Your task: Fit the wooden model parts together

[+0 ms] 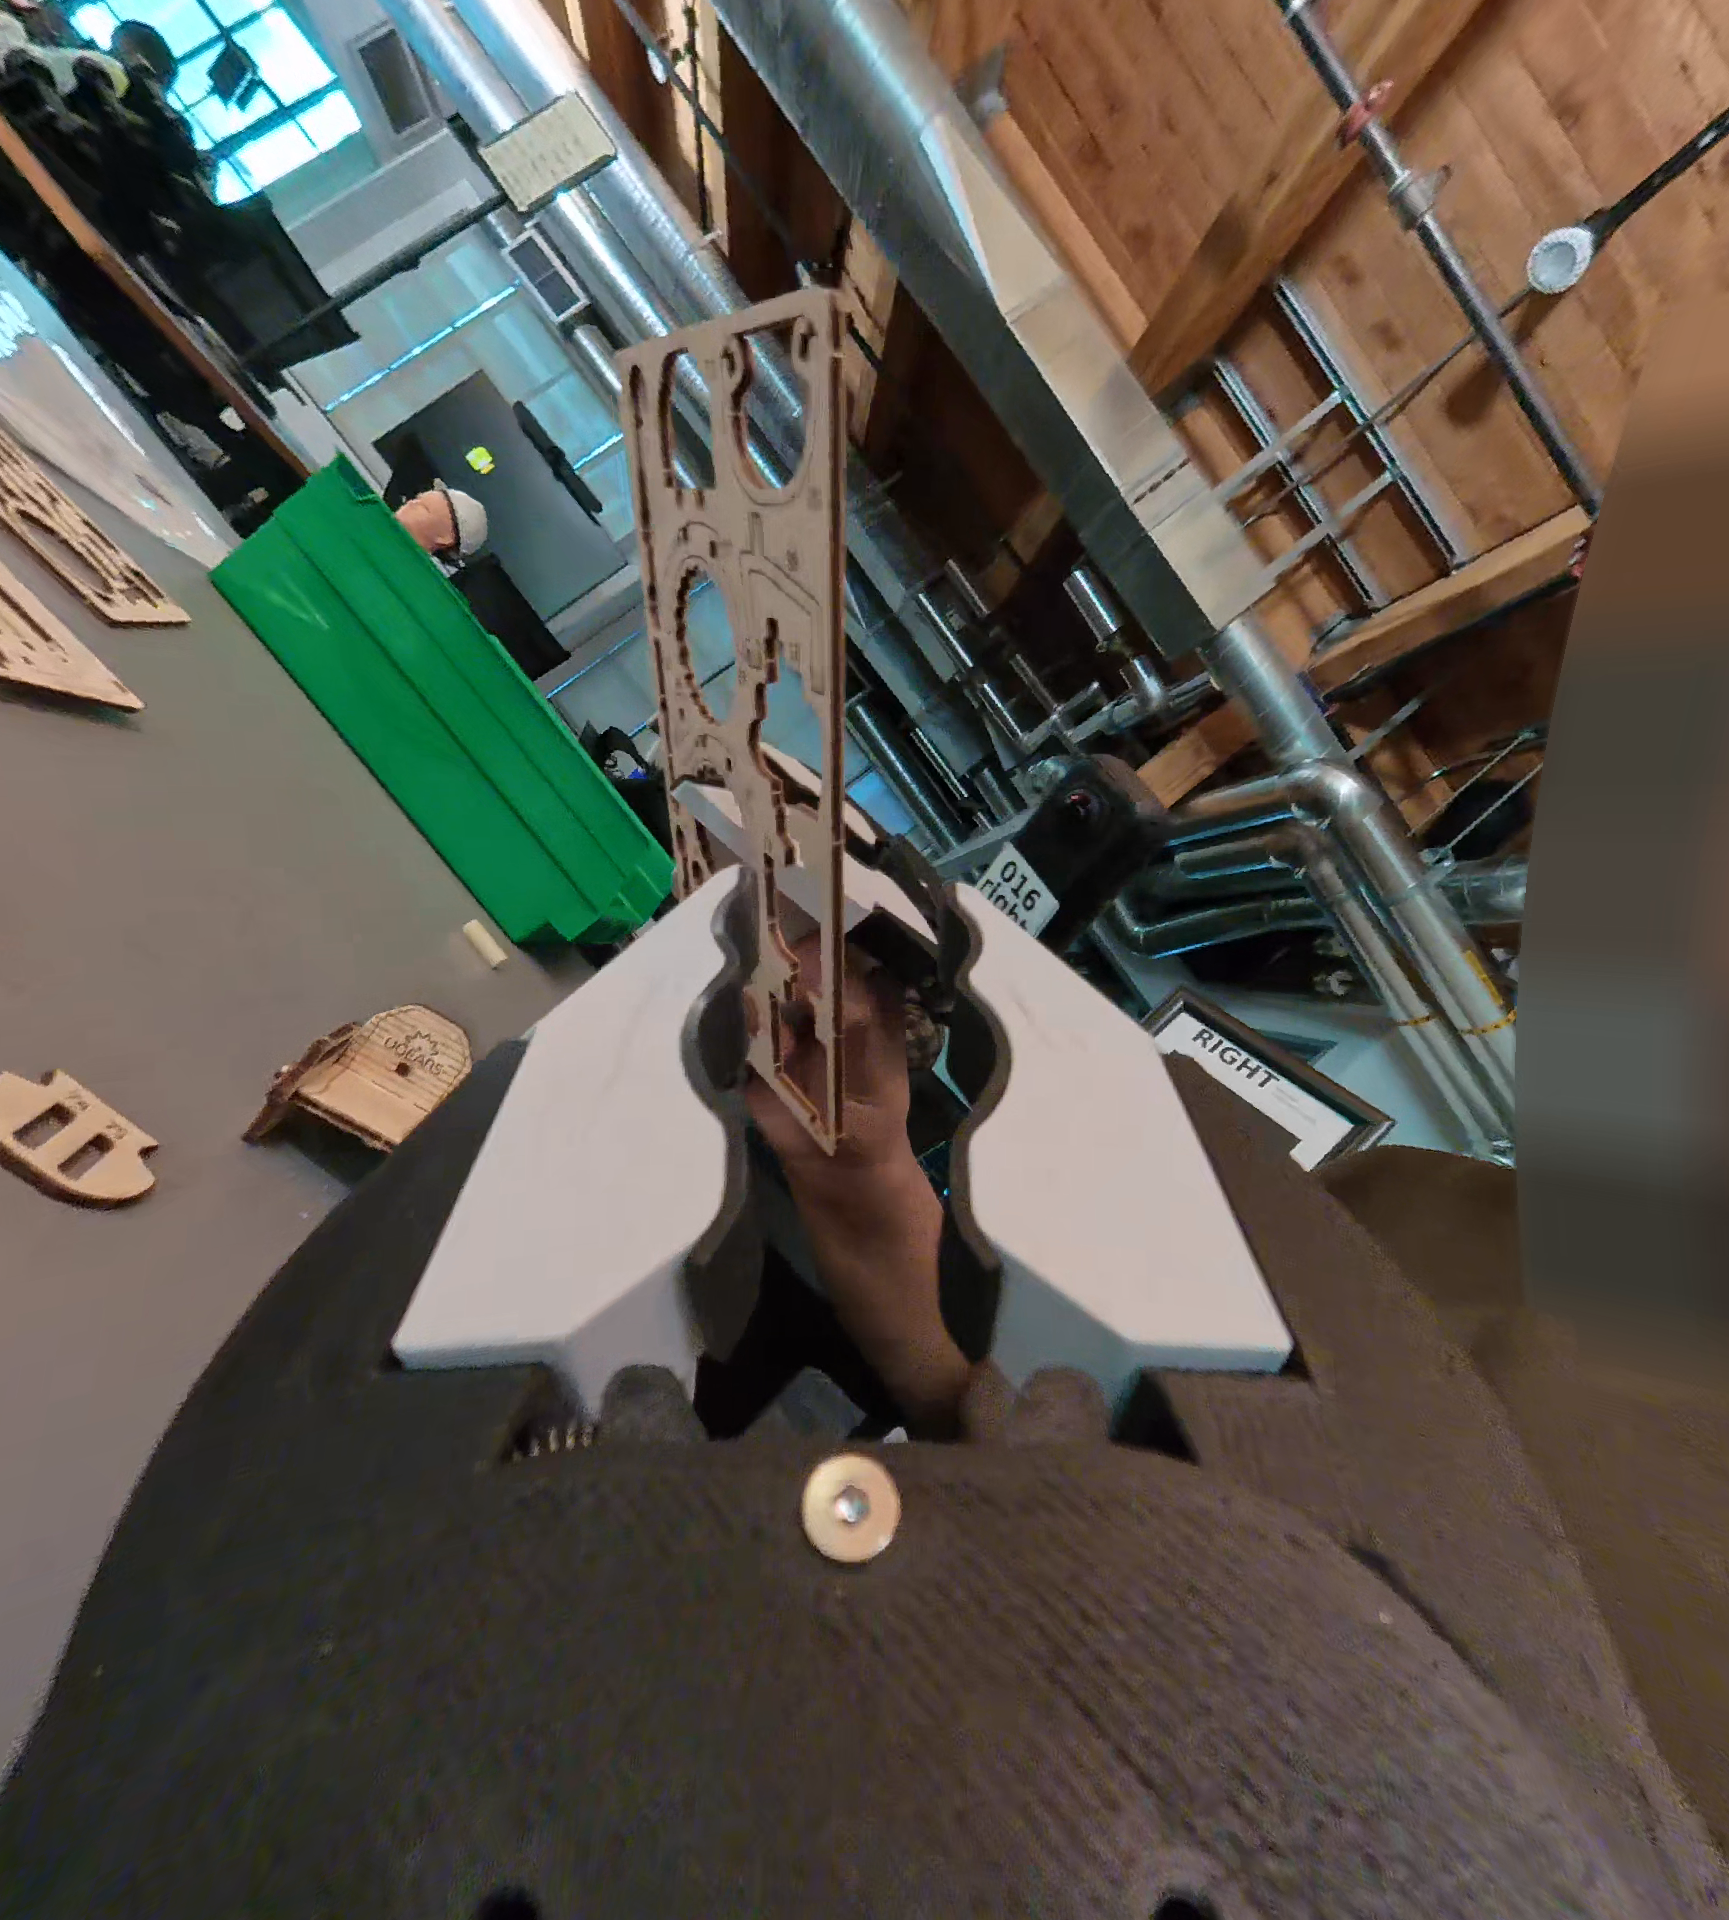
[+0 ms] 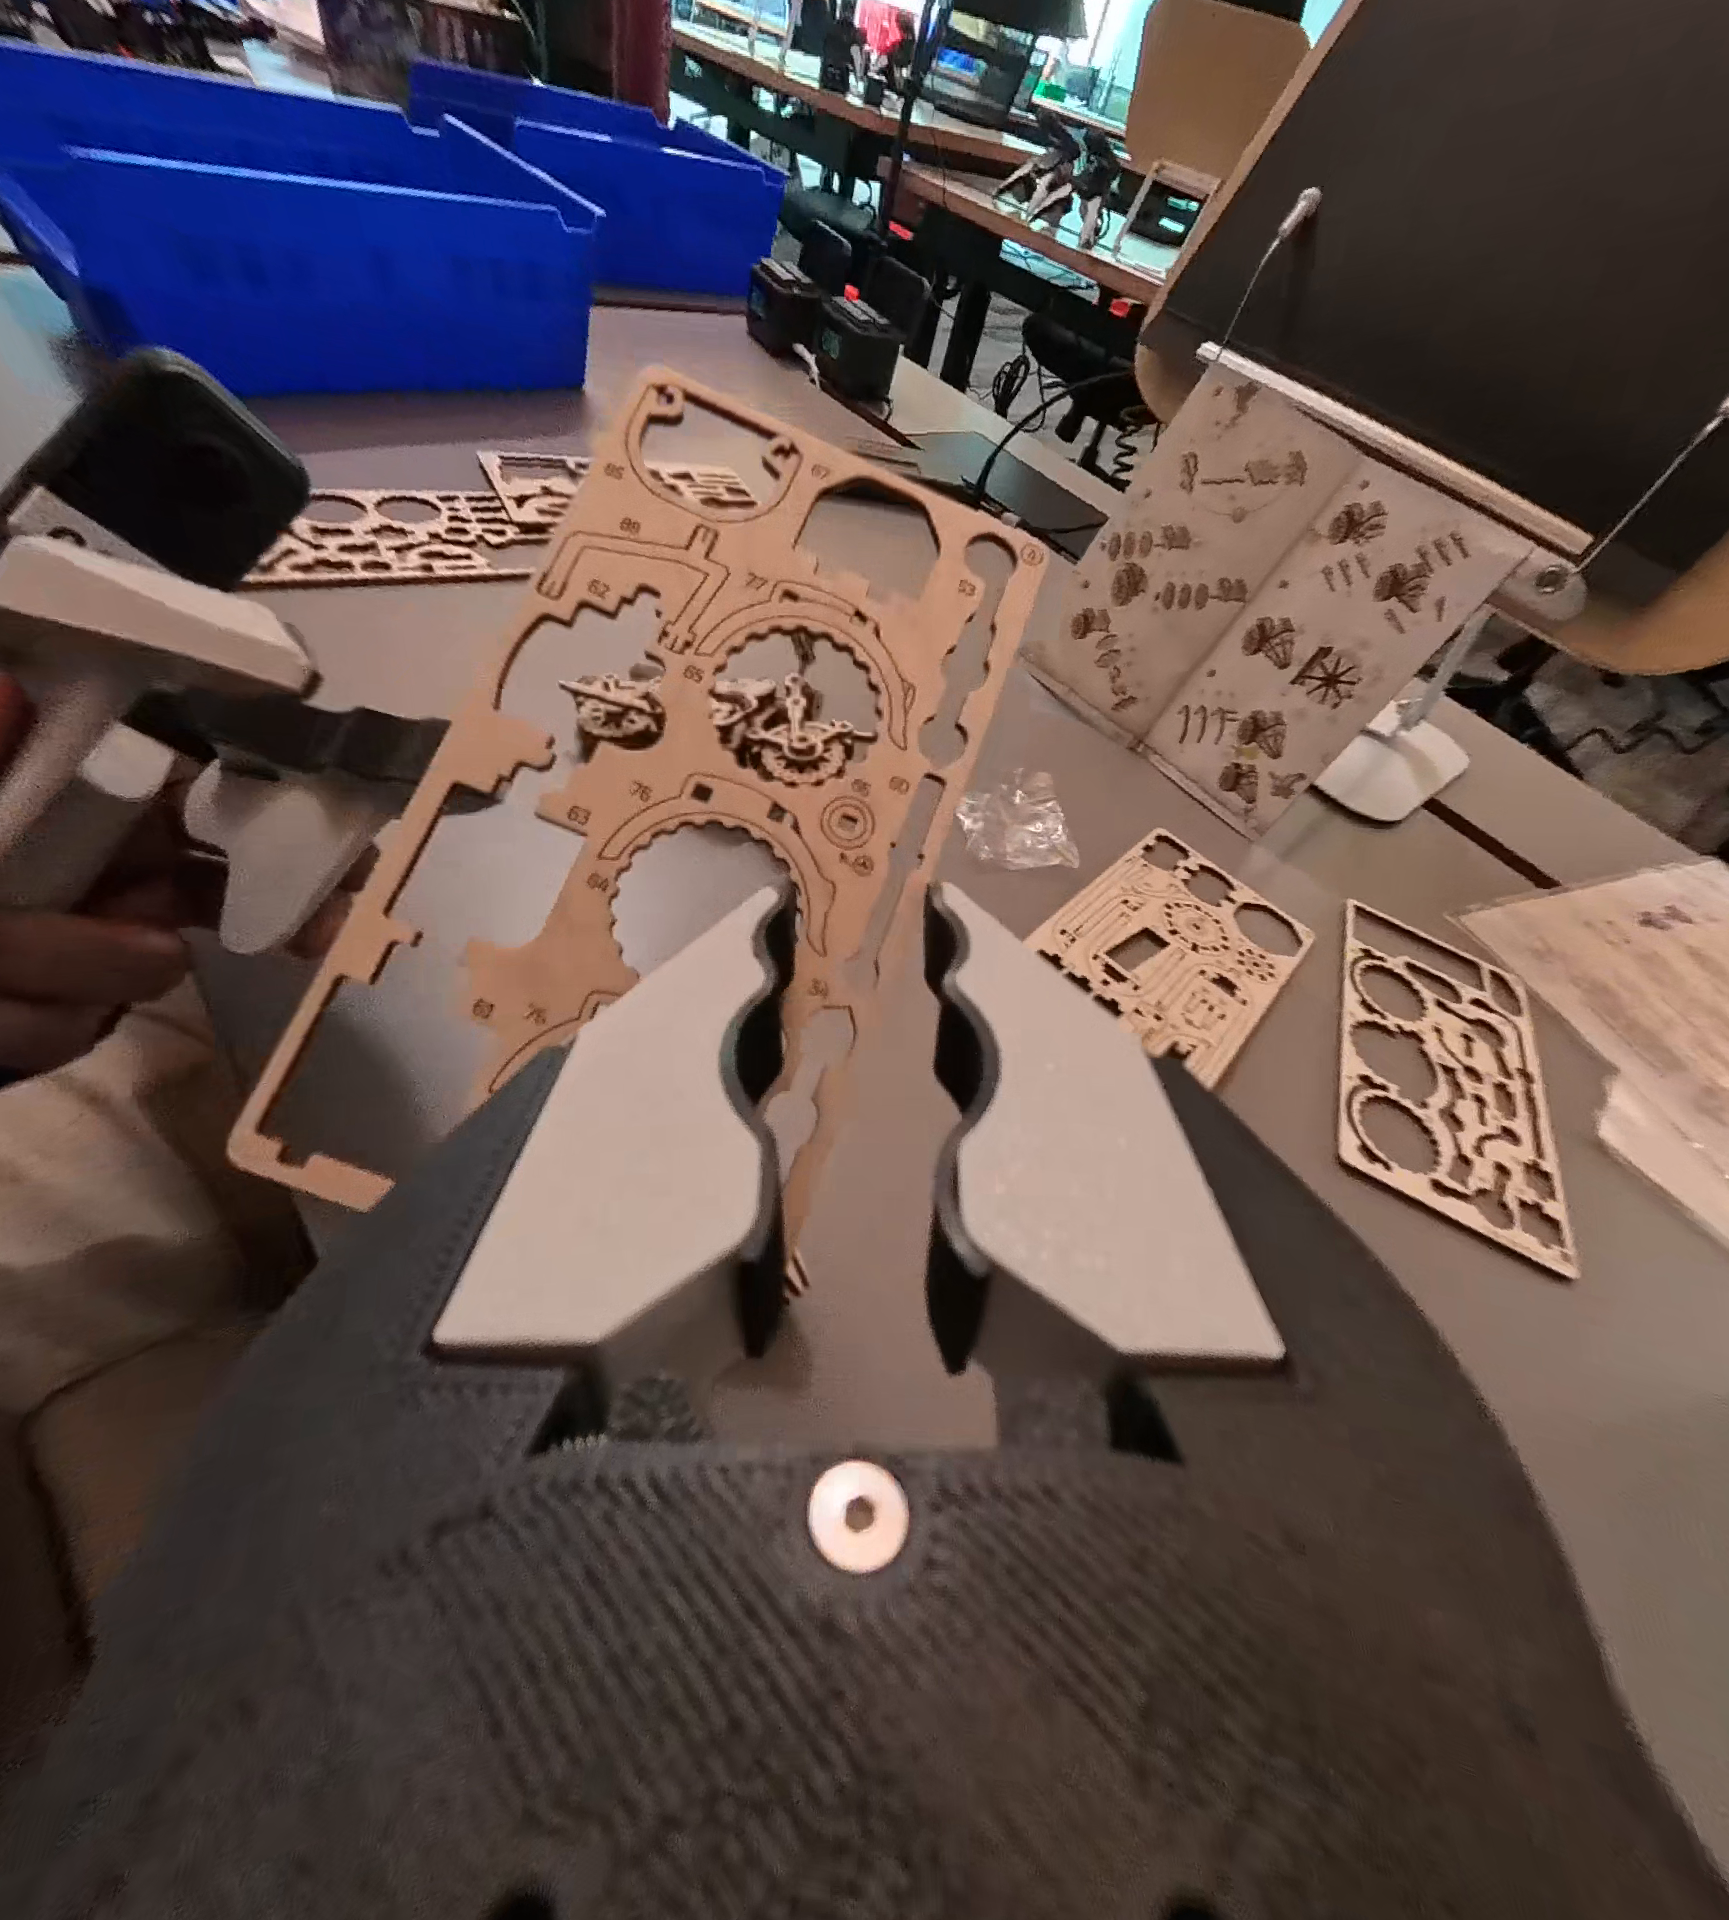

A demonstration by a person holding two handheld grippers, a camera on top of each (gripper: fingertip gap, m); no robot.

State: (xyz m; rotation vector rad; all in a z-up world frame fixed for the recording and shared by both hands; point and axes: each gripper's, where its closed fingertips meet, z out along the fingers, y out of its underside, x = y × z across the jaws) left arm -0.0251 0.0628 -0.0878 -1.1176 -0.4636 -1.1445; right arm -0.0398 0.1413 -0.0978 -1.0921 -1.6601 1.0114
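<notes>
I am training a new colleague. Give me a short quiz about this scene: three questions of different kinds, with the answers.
1. Multiple choice: the bin in the left wrist view is A red, B green, C yellow.
2. True or false: the wooden sheet lies flat on the table.
3. Fill in: in the right wrist view, the open booklet stands to the sheet's ___.
Key: 1 B; 2 false; 3 right.

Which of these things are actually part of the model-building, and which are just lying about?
In use: wooden parts sheet, held up between left gripper and right gripper; spare sheets; instruction booklet.

Lying about: blue bins, green bin, plastic wrapper.
</notes>
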